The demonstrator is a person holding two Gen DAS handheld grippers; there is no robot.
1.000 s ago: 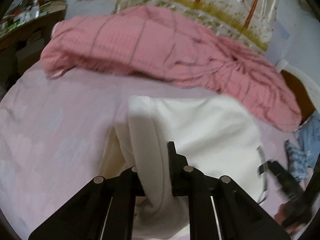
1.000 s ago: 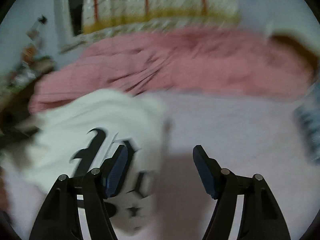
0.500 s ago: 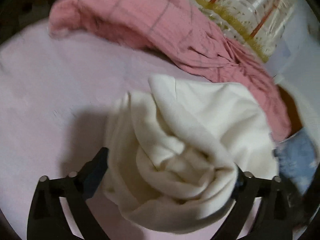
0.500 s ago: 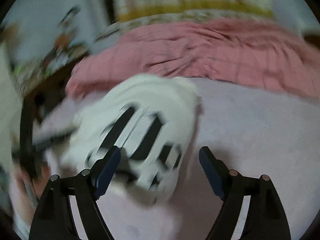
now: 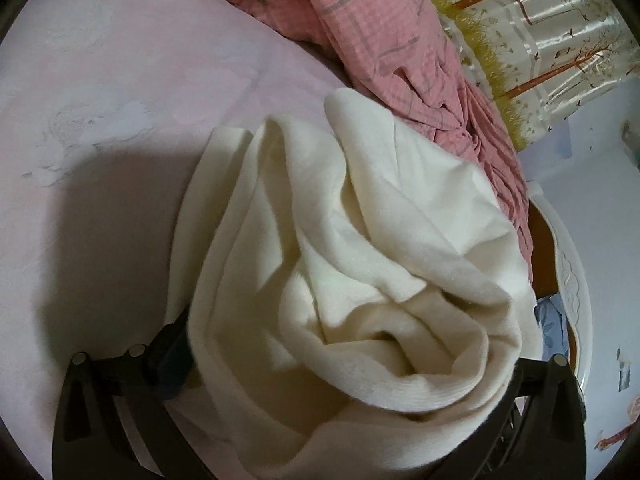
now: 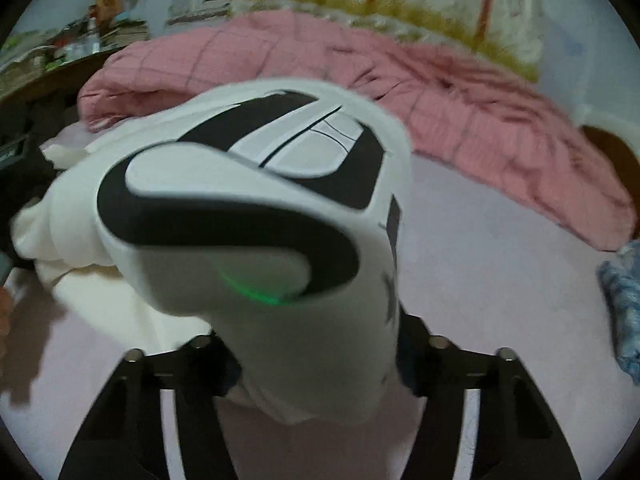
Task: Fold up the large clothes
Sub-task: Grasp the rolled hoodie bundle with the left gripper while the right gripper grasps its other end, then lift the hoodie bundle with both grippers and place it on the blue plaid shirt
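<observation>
Since the earlier frames: left hand-held gripper (image 5: 344, 364) went from pinched on a thin fold to jaws spread wide, and the garment (image 5: 360, 240) dropped from hanging to bunched on the bed (image 5: 120, 100). Right hand-held gripper (image 6: 316, 364) came in from bare sheet onto the printed part.

Left wrist view. Garment, cream, lies in a loose roll from centre to 6 o'clock, on the pink sheet. Jaws stand at their widest, one finger at 8 o'clock, the other at 4 o'clock; the roll fills the gap and touches both, but I judge nothing is pinched. Quilt (image 5: 400, 60), pink check, runs 12 to 3 o'clock, its edge touching the garment's far corner.

- Risk: closing here would take several layers at once, so the fold comes out lumpy.
- Risk: far corner could snag on the quilt when dragged.

Containers: none visible. Blue cloth (image 5: 550, 320) at 3 o'clock lies by the bed frame, not in anything.

Right wrist view. Printed panel of garment (image 6: 248, 208), black-on-white, fills the centre, blurred. Jaws closing, cloth between them; the fabric hides the pads, so contact cannot be confirmed.

- Risk: a grip mid-panel rather than at an edge would pull the cloth off square.
- Risk: the two hands work close together at 9 o'clock; the tools may knock.

Containers: none; shelf (image 6: 60, 60) at 10 o'clock holds clutter, too blurred to name.
</observation>
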